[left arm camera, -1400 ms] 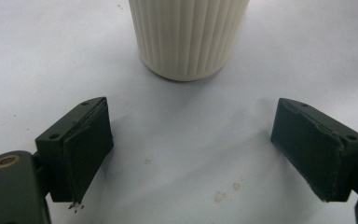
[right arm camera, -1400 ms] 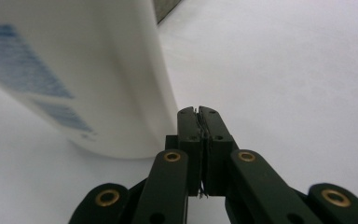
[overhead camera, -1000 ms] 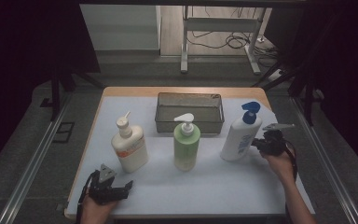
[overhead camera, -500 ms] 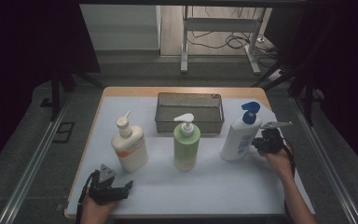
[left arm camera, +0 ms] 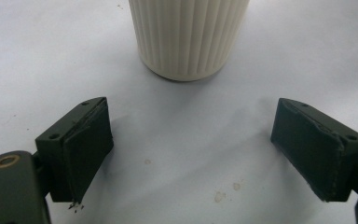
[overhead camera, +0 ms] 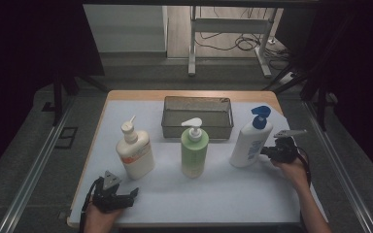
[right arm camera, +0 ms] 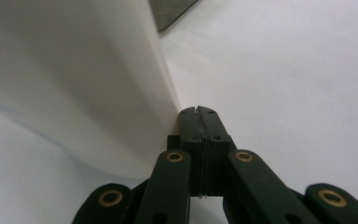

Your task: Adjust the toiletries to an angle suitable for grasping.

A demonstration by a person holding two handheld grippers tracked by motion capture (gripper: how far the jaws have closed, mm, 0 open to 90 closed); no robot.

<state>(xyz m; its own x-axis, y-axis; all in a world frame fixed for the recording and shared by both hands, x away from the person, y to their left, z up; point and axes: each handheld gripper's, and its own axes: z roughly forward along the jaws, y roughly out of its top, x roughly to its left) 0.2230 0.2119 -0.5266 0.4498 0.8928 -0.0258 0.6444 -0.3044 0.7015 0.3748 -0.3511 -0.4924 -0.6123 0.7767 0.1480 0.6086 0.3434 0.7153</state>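
1. A dark mesh basket (overhead camera: 197, 116) stands at the far middle of the table (overhead camera: 252, 194); nothing shows inside it.
2. Three pump bottles stand upright in a row in front of the basket: a cream bottle (overhead camera: 135, 152) on the left, a green bottle (overhead camera: 194, 150) in the middle and a white bottle with a blue pump (overhead camera: 250, 142) on the right.
3. What the bottles hold cannot be told.
4. The right hand-held gripper (overhead camera: 268, 152) is clenched, jaws pressed flat together with nothing between them, its tip against the side of the white bottle (right arm camera: 74, 70).
5. The left hand-held gripper (overhead camera: 129, 195) rests low at the near left edge, jaws spread wide and released, just short of the ribbed base of the cream bottle (left arm camera: 189, 35).
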